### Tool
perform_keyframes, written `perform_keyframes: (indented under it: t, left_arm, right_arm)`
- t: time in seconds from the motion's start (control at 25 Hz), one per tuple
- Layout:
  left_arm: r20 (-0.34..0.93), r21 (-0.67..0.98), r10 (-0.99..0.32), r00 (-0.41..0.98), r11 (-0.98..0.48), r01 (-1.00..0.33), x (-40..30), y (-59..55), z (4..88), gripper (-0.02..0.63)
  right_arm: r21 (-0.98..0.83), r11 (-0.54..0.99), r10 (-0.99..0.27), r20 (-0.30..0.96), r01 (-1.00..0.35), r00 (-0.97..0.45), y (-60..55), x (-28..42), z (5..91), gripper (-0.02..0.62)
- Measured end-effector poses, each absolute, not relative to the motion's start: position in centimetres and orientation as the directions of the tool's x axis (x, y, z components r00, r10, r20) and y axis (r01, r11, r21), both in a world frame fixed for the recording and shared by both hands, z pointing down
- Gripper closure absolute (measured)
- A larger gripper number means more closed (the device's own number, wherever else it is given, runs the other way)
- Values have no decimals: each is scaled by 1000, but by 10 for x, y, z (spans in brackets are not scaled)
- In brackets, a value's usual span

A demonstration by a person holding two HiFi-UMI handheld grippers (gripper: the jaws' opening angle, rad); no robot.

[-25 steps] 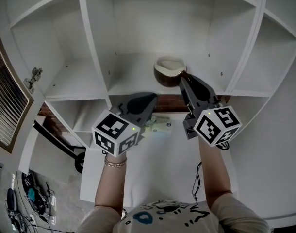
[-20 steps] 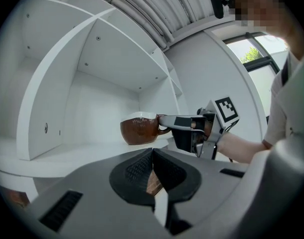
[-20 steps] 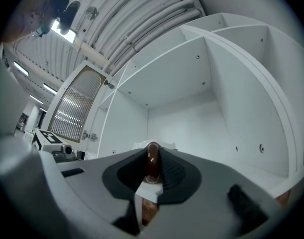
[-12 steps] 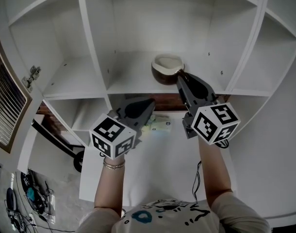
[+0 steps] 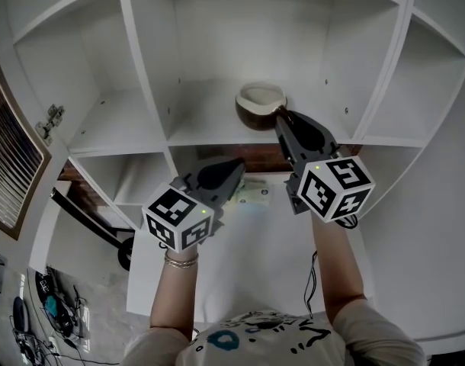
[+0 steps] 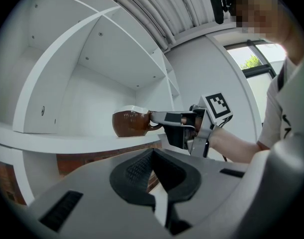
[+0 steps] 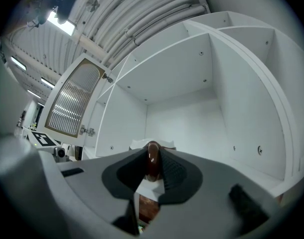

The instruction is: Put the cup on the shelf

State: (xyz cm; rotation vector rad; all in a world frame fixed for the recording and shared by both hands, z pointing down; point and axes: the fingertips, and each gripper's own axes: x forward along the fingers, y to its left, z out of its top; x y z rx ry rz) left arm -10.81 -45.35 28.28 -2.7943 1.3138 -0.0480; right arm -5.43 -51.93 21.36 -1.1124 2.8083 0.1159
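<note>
Cup is a squat rounded one, glossy brown outside, pale cream inside, with a loop handle. It's in the middle compartment of the white shelf unit, upper centre of the head view, and in the left gripper view its base looks to be down on the flat matte board.

Right gripper has its dark ribbed pads clamped on that shiny handle, reaching in from the lower right. Left gripper hangs lower, just left of centre and below the shelf board, jaws pressed together with nothing between them.

Shelf dividers are plain white panels with small peg holes. Off to the left edge there's a cabinet door with ribbed glass and a metal hinge. A brownish strip shows under the board, between the two grippers.
</note>
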Motion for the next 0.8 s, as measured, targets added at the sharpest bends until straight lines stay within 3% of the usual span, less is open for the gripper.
perform_keyframes:
  t: [0.8]
  left_arm:
    - [41,22,-785,619,-618,-786,-94,-431,321,591]
  right_arm:
    - [-47,712,-698,-151,-700,-700,-474,-14,248,529]
